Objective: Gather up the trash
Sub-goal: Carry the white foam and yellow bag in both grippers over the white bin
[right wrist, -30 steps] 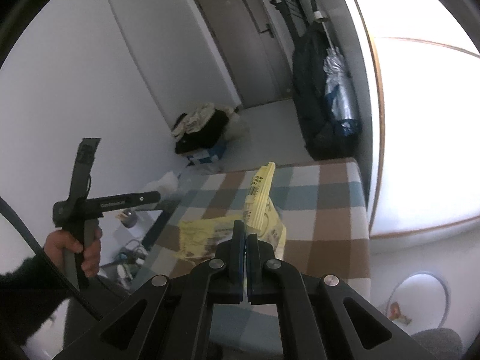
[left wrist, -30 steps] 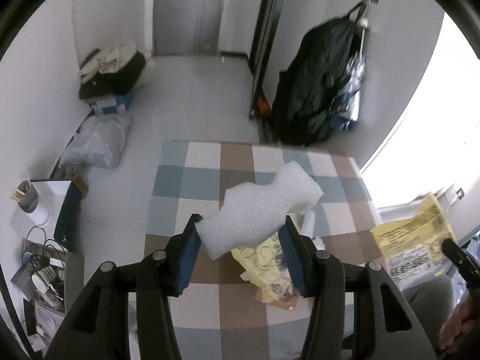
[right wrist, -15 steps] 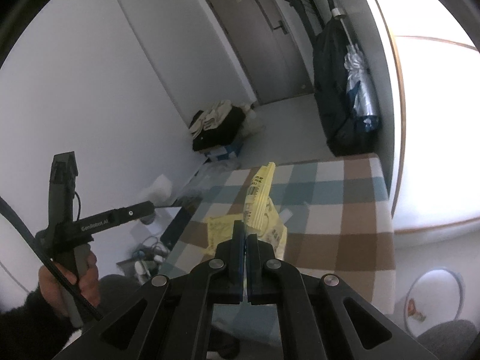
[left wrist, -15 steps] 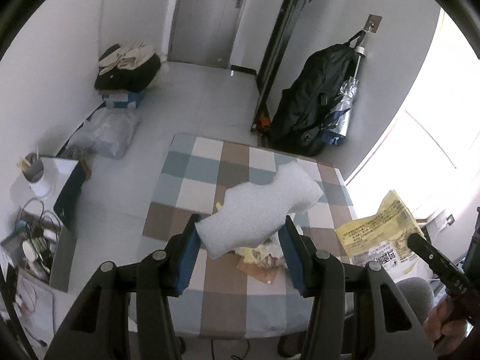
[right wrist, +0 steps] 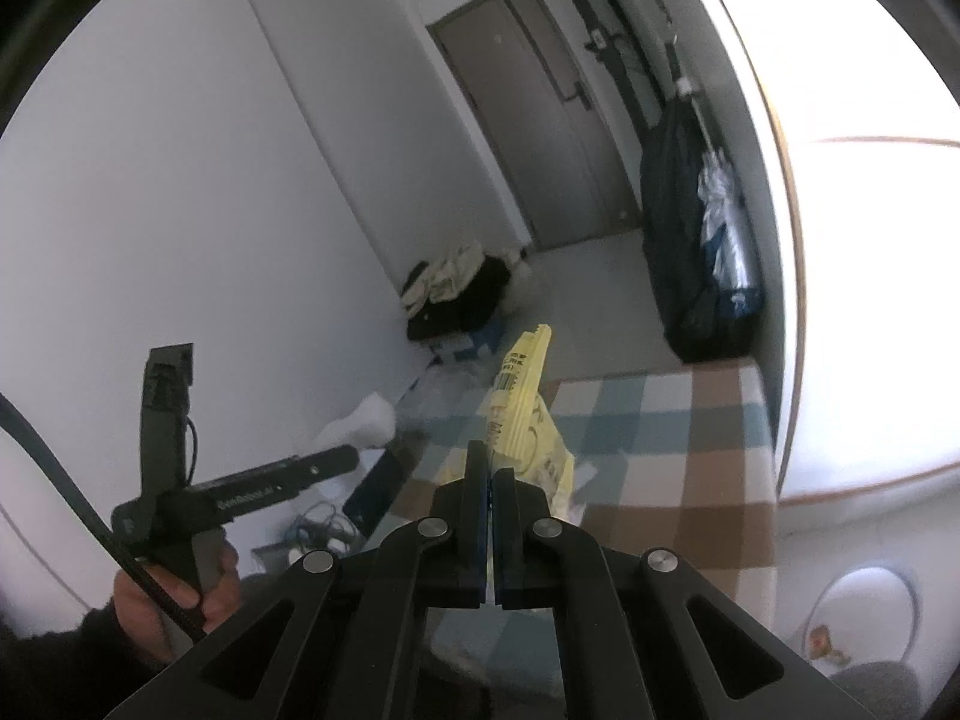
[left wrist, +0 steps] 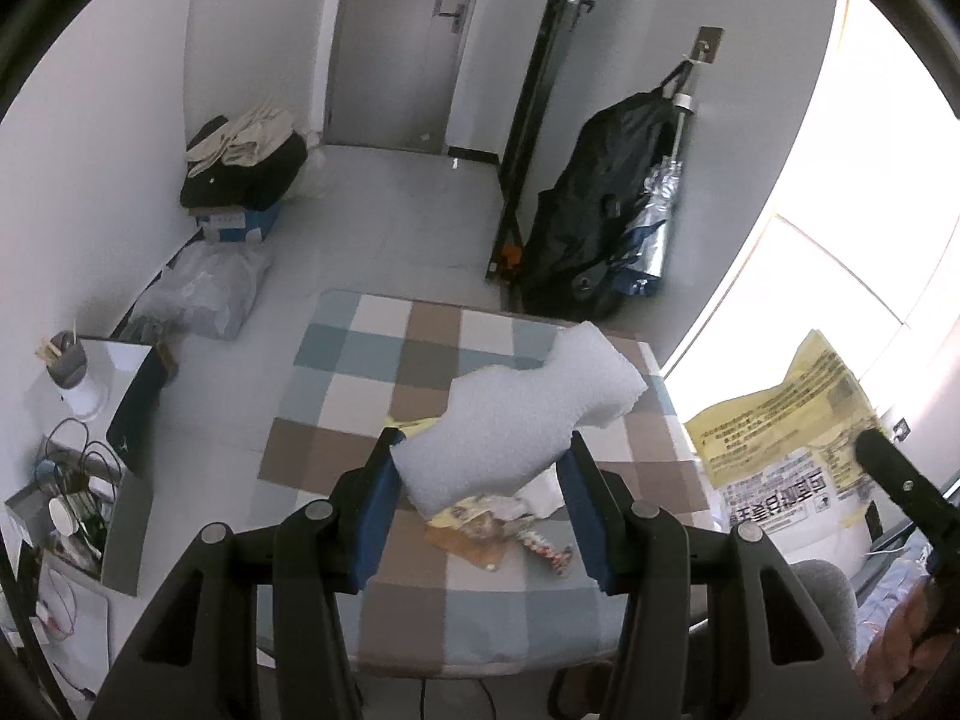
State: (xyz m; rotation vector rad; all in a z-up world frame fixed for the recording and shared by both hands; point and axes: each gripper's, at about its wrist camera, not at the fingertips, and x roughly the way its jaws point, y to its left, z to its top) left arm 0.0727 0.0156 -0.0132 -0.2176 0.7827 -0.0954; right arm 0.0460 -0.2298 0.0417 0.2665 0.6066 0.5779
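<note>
My left gripper (left wrist: 480, 468) is shut on a white foam piece (left wrist: 522, 420), held high above the checkered table (left wrist: 372, 354). Under it on the cloth lie wrappers and a yellow scrap (left wrist: 498, 531). At the right of the left wrist view hangs a yellow printed bag (left wrist: 786, 420), gripped by my right gripper (left wrist: 870, 444). In the right wrist view that right gripper (right wrist: 493, 468) is shut on the yellow bag's edge (right wrist: 522, 384), seen edge-on. The left gripper's handle (right wrist: 264, 486) shows there at the left, held by a hand, with the foam piece (right wrist: 366, 420) at its tip.
A black bag and folded umbrella (left wrist: 606, 222) hang on the wall beyond the table. Clothes on boxes (left wrist: 240, 162) and a plastic sack (left wrist: 198, 294) lie on the floor at the left. A cluttered side stand (left wrist: 78, 420) with cables stands nearby. A grey door (left wrist: 414, 42) is at the back.
Both grippers have risen, so the table looks smaller and farther below. More wrappers on the cloth have come into sight under the foam. Both grips are unchanged.
</note>
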